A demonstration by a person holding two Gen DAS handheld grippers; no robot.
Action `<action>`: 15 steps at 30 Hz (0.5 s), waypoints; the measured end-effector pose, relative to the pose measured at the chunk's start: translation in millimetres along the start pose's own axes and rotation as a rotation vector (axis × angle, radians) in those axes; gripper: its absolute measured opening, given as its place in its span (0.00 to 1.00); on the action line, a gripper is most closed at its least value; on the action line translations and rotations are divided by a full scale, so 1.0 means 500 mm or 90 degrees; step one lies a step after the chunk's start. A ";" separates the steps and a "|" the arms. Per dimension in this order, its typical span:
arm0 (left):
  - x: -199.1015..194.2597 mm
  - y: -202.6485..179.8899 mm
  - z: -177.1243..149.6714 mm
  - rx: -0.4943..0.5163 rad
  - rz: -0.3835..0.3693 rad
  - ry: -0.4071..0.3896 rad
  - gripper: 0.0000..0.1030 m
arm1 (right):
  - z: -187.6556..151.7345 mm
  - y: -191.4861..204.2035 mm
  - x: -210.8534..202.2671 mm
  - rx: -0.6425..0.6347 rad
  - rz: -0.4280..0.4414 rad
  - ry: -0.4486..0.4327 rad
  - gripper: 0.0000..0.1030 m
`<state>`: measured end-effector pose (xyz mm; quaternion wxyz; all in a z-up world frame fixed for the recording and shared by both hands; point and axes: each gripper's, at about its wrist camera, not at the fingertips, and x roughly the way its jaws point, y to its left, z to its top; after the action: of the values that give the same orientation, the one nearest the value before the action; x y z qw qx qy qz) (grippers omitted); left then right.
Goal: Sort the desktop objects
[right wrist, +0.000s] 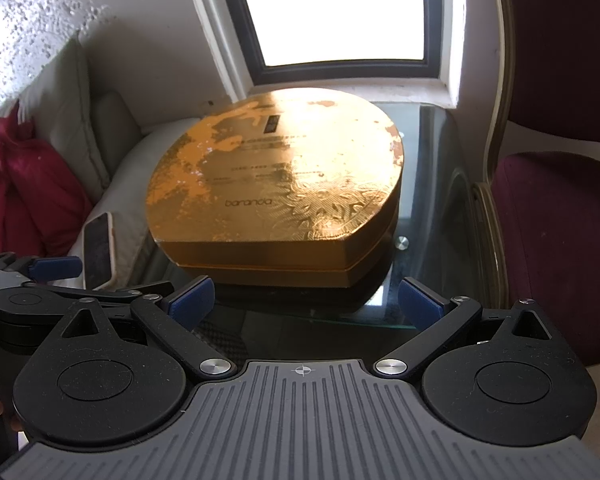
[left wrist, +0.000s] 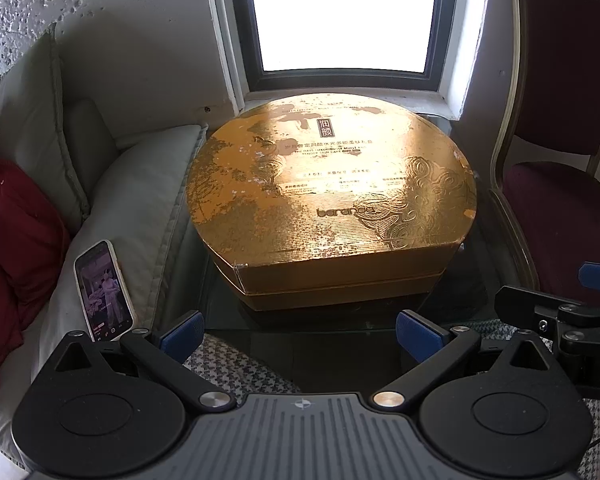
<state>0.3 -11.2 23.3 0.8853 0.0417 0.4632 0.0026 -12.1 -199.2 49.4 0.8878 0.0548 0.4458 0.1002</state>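
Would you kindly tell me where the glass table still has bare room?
Bare glass lies right of the gold box, toward the maroon chair, plus a narrow front strip. The box's left edge nearly overhangs the sofa cushion.

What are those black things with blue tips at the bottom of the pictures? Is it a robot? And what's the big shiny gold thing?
It is not a robot. A person holds two grabbing tools, one in each hand, and each tool carries a camera looking forward along its two fingers. That is why there are two pictures of the same place.

One picture is from the left gripper; the other is from the right gripper. The blue tips are soft pads on the fingers. Both grippers are open and hold nothing.

The shiny thing is a gold gift box with its lid on, sitting on a glass table under a window. Beside the table, a phone leans on a pale sofa cushion, its screen lit. On the other side stands a dark red chair.
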 end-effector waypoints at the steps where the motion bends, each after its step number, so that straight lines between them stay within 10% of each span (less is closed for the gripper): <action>1: 0.000 0.000 0.000 0.000 0.000 0.000 0.99 | 0.000 0.000 0.000 0.000 0.000 0.000 0.98; 15: 0.003 0.000 0.000 -0.001 -0.001 0.002 0.99 | -0.003 -0.002 0.003 0.003 0.002 0.001 0.98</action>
<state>1.1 -11.3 22.1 0.8844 0.0407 0.4649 0.0021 -12.1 -199.9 47.3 0.8873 0.0574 0.4464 0.1003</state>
